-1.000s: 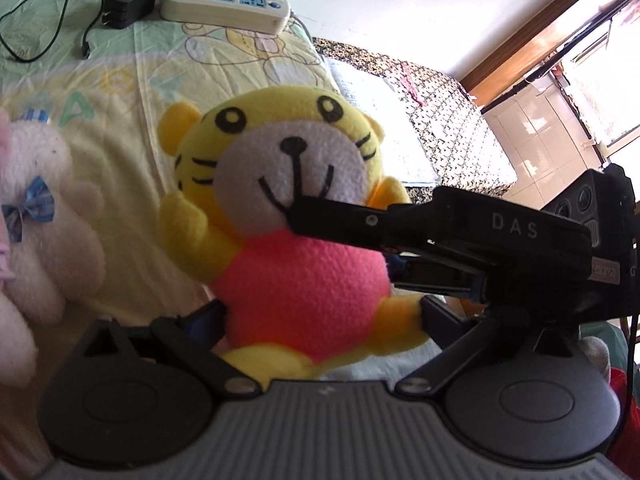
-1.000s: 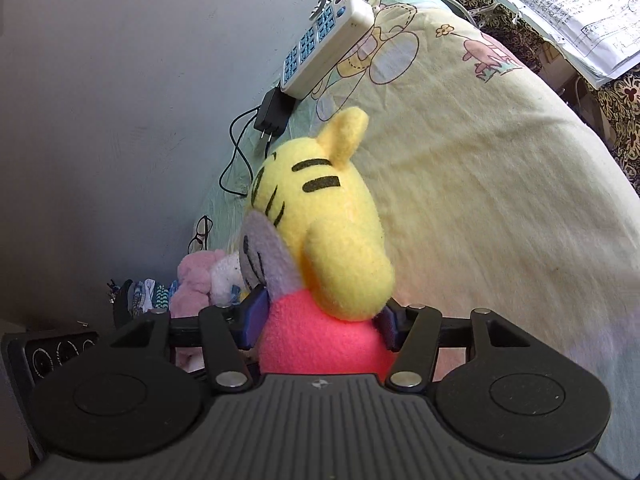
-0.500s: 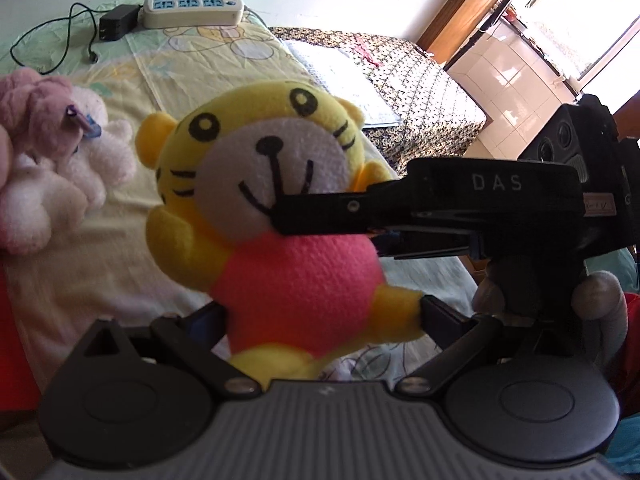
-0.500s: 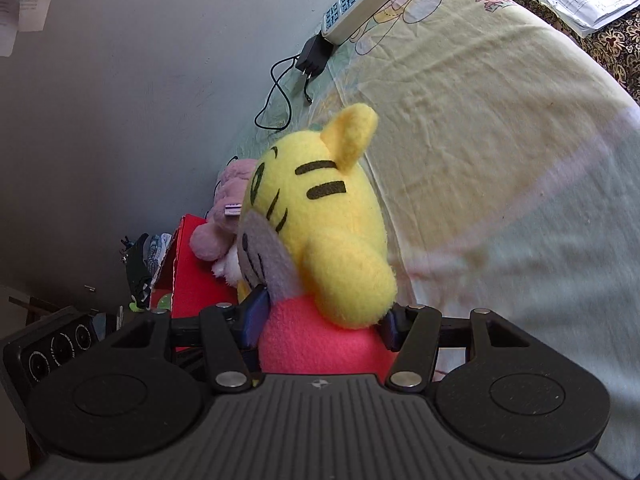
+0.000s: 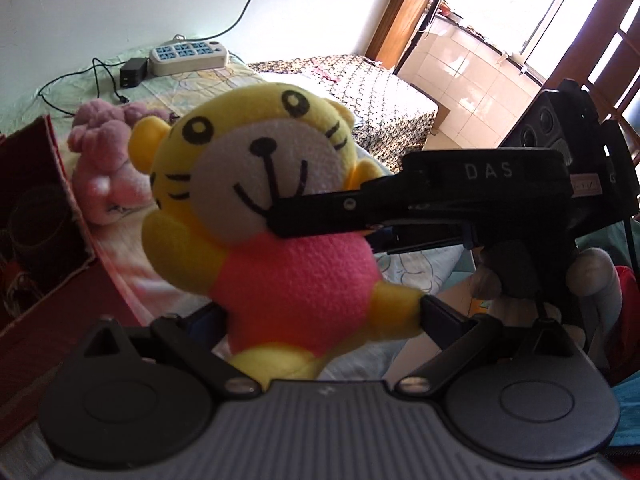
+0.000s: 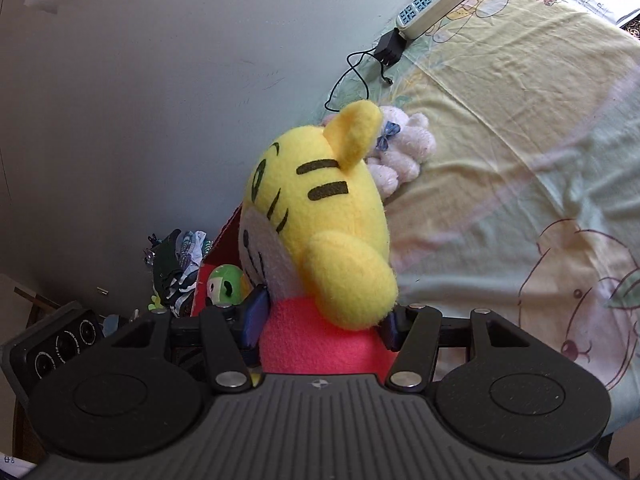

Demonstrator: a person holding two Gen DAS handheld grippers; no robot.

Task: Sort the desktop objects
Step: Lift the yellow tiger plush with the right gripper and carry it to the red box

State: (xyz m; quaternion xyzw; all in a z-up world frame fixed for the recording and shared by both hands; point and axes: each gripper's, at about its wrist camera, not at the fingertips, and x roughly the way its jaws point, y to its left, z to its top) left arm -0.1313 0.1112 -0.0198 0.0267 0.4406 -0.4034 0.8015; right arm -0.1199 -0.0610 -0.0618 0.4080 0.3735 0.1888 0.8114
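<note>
We hold the yellow tiger plush point(image 5: 256, 216) in the air with both tongs at once, above the bed point(image 6: 520, 128). The left tongs point(image 5: 320, 316) clamp the lower body of the plush, where the pink belly meets the yellow legs; one finger point(image 5: 444, 316) presses against its outstretched leg, the other is mostly hidden behind the toy. The right tongs point(image 6: 322, 320) grip the same plush around its pink middle from the side, a blue pad point(image 6: 254, 312) pressed into the fabric on each flank, the jaws standing about half wide around the soft body. In the left wrist view the right tongs reach in from the right of the tiger plush, one black finger lying across its chin, and a gloved hand point(image 5: 592, 276) grips the handle below.

Behind the tiger plush a pink plush point(image 5: 108, 164) lies on the bed; in the right wrist view a pale plush with a blue bow point(image 6: 400, 148) shows just past the tiger's ear. Farther behind the tiger plush, near the wall, lie a power strip point(image 5: 188, 54) and a black adapter point(image 5: 134, 72) with its cable. To the left of the tiger plush stands a red box point(image 5: 44, 216), open at the top, and the right wrist view shows a green-and-white toy point(image 6: 226, 284) inside it.
</note>
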